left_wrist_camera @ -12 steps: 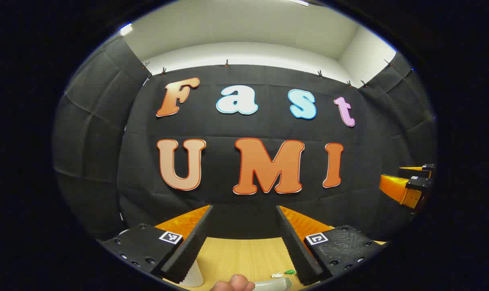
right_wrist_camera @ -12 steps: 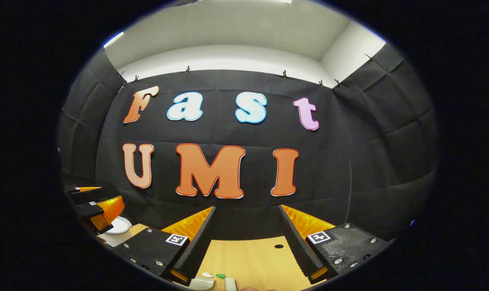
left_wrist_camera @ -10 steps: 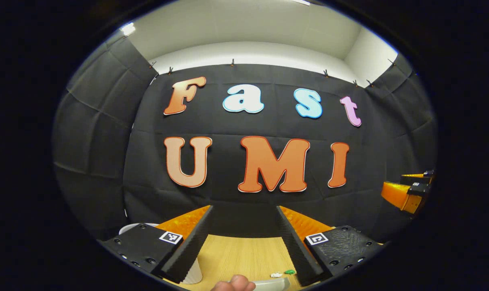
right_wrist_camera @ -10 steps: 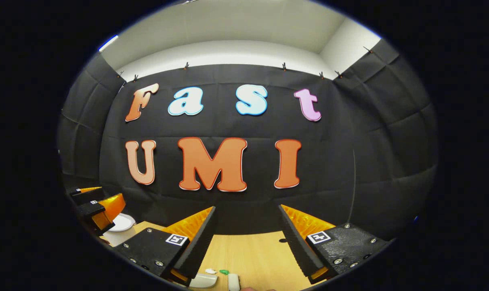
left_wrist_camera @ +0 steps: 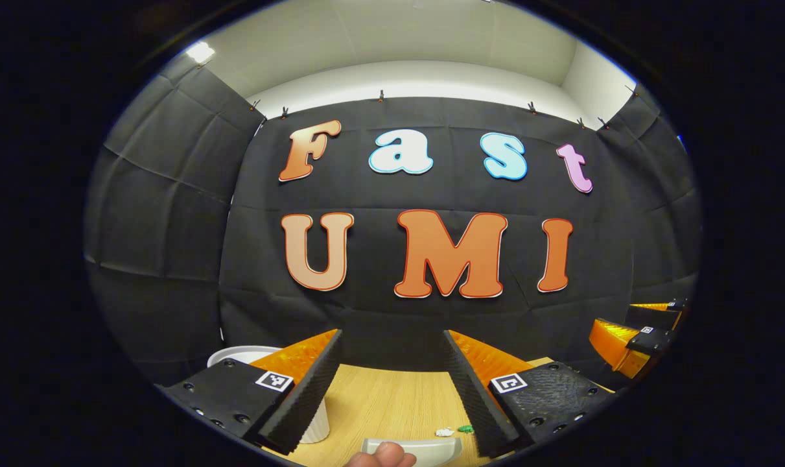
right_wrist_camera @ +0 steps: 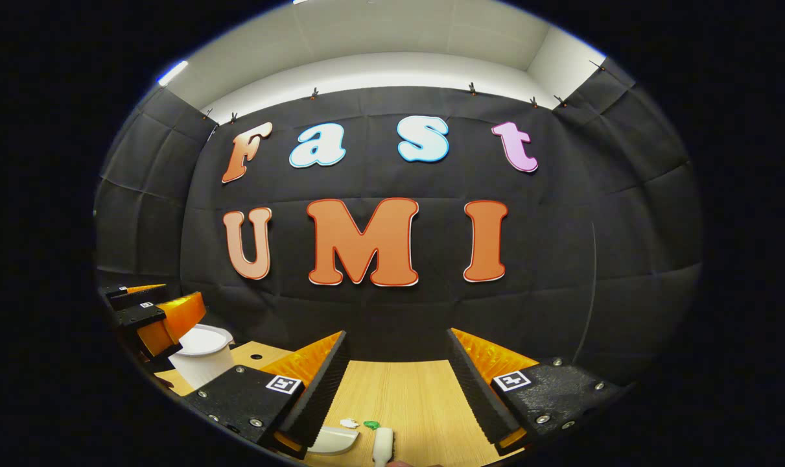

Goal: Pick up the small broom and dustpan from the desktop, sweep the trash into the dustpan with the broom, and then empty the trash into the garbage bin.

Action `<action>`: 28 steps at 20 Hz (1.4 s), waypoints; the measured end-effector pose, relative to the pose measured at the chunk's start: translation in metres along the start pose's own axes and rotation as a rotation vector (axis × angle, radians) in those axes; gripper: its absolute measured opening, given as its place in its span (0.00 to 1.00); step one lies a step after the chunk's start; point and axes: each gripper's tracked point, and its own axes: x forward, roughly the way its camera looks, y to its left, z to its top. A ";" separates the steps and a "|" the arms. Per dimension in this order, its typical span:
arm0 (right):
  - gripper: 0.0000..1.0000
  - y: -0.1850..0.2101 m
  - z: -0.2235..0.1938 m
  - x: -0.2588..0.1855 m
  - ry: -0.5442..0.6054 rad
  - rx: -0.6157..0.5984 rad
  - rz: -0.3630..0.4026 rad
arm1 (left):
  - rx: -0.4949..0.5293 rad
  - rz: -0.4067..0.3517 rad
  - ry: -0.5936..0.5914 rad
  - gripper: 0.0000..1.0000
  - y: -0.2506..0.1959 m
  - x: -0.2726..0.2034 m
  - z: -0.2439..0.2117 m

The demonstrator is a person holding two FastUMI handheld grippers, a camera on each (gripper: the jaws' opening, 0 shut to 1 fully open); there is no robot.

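i am looking along my left tool (left_wrist_camera: 392, 383), and its two fingers are standing wide apart with nothing between them, hanging above the wooden bench (left_wrist_camera: 379, 402). down at the bench's near edge the pale dustpan (left_wrist_camera: 424, 447) is lying flat, with a fingertip (left_wrist_camera: 382, 454) of a hand showing just in front of it. just beyond the dustpan two small bits of trash are sitting side by side, a white scrap (left_wrist_camera: 444, 432) and a green scrap (left_wrist_camera: 465, 429). the white ribbed garbage bin (left_wrist_camera: 253, 357) is standing at the bench's left end, partly hidden behind my left finger. my right tool (right_wrist_camera: 395, 383) is also spread open and gripping nothing, over the bench's middle. in the right gripper view the dustpan (right_wrist_camera: 330, 441) is lying at the near edge, the white scrap (right_wrist_camera: 349, 423) and green scrap (right_wrist_camera: 371, 425) are lying close beyond it, and the white handle of the small broom (right_wrist_camera: 383, 444) is resting just right of the dustpan. the garbage bin (right_wrist_camera: 201, 357) is standing toward the bench's far left corner there, with my left tool (right_wrist_camera: 149, 318) hanging in front of it.
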 end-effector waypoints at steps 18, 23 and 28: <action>0.92 0.009 -0.017 -0.003 0.051 -0.028 0.006 | 0.047 -0.107 -0.121 0.94 0.013 0.018 0.020; 0.92 0.008 -0.017 -0.001 0.045 -0.020 0.000 | -0.043 -0.060 -0.091 0.94 0.017 0.009 0.007; 0.92 0.011 -0.018 0.005 0.045 -0.016 -0.002 | -0.047 -0.010 -0.072 0.94 0.013 0.010 0.001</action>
